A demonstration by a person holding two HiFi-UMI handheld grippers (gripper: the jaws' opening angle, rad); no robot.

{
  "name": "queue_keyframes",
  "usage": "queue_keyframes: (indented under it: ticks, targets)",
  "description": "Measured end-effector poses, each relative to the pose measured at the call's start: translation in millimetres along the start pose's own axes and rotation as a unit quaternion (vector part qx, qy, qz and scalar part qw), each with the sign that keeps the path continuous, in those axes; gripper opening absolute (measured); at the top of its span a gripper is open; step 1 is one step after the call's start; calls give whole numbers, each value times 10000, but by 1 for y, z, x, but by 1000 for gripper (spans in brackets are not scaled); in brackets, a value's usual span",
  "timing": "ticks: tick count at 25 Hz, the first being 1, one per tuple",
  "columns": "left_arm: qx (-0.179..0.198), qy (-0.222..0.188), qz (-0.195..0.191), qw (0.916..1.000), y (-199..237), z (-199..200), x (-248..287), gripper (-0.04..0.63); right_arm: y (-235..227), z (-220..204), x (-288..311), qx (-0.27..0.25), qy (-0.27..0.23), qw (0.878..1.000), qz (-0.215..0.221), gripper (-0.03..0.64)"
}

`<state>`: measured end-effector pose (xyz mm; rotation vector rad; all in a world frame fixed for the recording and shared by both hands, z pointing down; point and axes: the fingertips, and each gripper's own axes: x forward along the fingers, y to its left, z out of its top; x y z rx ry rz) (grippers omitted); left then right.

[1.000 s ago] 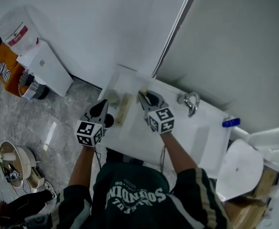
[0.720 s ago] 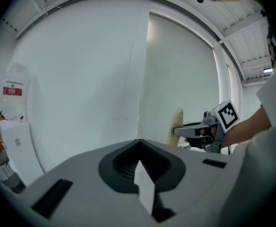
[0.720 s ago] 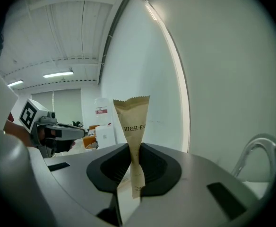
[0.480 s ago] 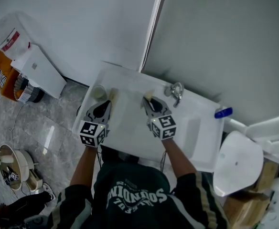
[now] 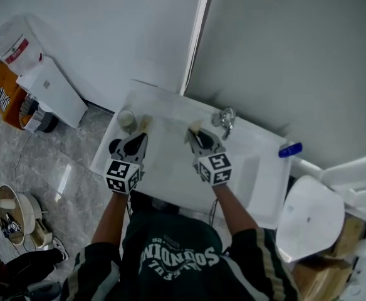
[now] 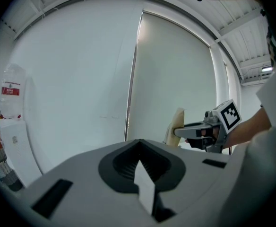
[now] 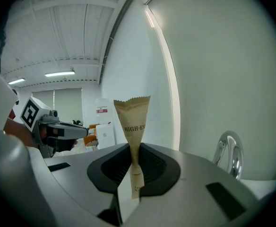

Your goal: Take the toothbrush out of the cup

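A small pale cup (image 5: 126, 119) stands at the left end of the white sink counter (image 5: 170, 168). My right gripper (image 5: 194, 132) hangs over the basin near the tap, shut on a narrow brown paper packet (image 7: 132, 122) with print on it. The packet stands up from the jaws (image 5: 193, 126) and also shows in the left gripper view (image 6: 176, 124). My left gripper (image 5: 139, 142) hovers at the counter's left part, just right of the cup. Its jaws are together with nothing between them (image 6: 139, 150). No bare toothbrush is visible.
A chrome tap (image 5: 223, 121) stands at the back of the sink, right of my right gripper. A beige object (image 5: 145, 123) lies beside the cup and a black item (image 5: 115, 147) at the counter's left edge. A blue object (image 5: 289, 149) rests far right, a white round seat (image 5: 308, 217) beyond.
Both grippers have shifted right along the sink, away from the cup. The right one is still shut on the brown packet and now hangs close to the tap.
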<state>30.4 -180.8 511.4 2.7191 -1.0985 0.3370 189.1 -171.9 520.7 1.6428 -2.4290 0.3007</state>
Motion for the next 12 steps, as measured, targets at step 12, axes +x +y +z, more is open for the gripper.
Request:
queue_keyframes:
  ticks: [12]
  targets:
    - [39, -24, 59, 10000, 5, 4, -4, 0, 8, 3, 7, -47, -17, 9999, 117, 43]
